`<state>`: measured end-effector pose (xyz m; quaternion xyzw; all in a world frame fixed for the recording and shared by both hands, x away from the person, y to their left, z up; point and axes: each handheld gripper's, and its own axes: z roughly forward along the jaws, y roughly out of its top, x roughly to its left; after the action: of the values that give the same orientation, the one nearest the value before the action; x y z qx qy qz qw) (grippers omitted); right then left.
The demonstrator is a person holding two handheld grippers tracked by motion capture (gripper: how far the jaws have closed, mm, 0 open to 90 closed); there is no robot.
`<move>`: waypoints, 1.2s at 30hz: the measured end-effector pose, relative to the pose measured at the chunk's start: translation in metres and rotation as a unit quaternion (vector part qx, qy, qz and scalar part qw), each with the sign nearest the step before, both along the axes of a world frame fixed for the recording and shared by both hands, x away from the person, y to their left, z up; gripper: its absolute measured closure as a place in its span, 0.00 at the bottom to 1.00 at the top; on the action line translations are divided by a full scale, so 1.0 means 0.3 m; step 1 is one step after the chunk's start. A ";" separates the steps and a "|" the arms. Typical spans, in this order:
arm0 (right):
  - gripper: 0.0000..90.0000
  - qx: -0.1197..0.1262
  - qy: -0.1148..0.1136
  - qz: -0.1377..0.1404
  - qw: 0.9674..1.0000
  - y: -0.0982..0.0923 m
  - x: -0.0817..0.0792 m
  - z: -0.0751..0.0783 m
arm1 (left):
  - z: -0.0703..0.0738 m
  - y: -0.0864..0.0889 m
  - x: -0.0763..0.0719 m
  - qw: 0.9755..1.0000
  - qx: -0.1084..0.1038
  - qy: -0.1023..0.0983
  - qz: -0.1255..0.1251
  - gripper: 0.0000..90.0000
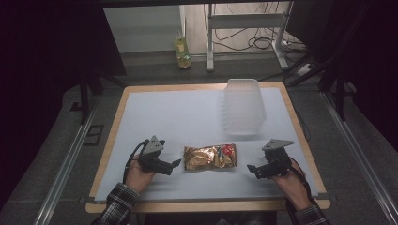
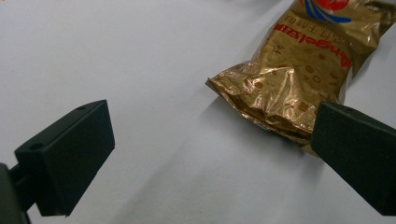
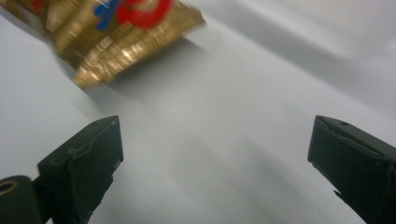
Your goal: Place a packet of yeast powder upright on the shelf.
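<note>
Worktop (image 1: pixel 141 112) with a white sheet carries a gold snack packet (image 1: pixel 210 156) near its front edge, between the left gripper (image 1: pixel 172 164) and the right gripper (image 1: pixel 253 169); a clear plastic tub (image 1: pixel 243 107) stands farther back. In the left gripper view, the fingers (image 2: pixel 70 158) are spread apart, grasping nothing, and the packet (image 2: pixel 299 70) lies just ahead, by the right finger. In the right gripper view, the fingers (image 3: pixel 84 163) are also released, and the blurred packet (image 3: pixel 116 32) lies ahead at upper left.

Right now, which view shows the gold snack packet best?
High view: the whole gold snack packet lies flat between both open grippers. Left gripper view gives a sharp close-up of one crinkled end; right gripper view catches a blurred end.
</note>
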<state>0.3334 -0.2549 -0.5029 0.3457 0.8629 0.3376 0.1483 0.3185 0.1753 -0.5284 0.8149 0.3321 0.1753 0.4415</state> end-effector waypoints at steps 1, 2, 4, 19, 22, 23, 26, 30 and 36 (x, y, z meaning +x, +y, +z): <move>0.03 0.000 0.000 0.000 1.000 0.000 0.000 0.000 | -0.002 0.002 0.001 1.000 -0.003 0.002 0.001 0.00; 0.02 0.007 -0.002 0.008 1.000 -0.001 0.001 0.003 | -0.004 0.004 0.002 1.000 -0.001 0.003 0.002 0.00; 0.00 0.002 -0.009 0.016 1.000 -0.002 0.001 0.001 | -0.004 0.003 0.002 1.000 -0.002 0.006 0.003 0.00; 0.00 -0.010 -0.017 0.027 0.999 0.006 -0.005 -0.017 | 0.008 -0.020 0.000 1.000 0.007 0.003 -0.010 0.00; 0.00 -0.011 -0.017 0.025 0.999 0.002 -0.003 -0.017 | 0.008 -0.023 0.001 1.000 0.006 0.006 -0.013 0.00; 0.00 -0.005 -0.018 0.020 1.000 0.000 -0.002 -0.016 | 0.008 -0.024 0.001 1.000 0.012 0.002 -0.015 0.00; 0.00 0.001 -0.019 0.018 1.000 -0.003 -0.002 -0.012 | 0.004 -0.032 0.000 1.000 0.024 -0.002 -0.017 0.01; 0.00 0.001 -0.024 0.017 1.000 -0.005 -0.001 -0.011 | 0.010 -0.036 -0.002 1.000 0.021 -0.004 -0.022 0.01; 0.00 0.002 -0.033 0.015 0.999 -0.004 -0.003 -0.008 | 0.034 -0.033 -0.013 1.000 0.007 -0.009 -0.028 0.15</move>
<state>0.3325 -0.2562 -0.5054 0.3214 0.8620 0.3529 0.1708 0.3147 0.1654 -0.5182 0.8250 0.3042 0.1727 0.4439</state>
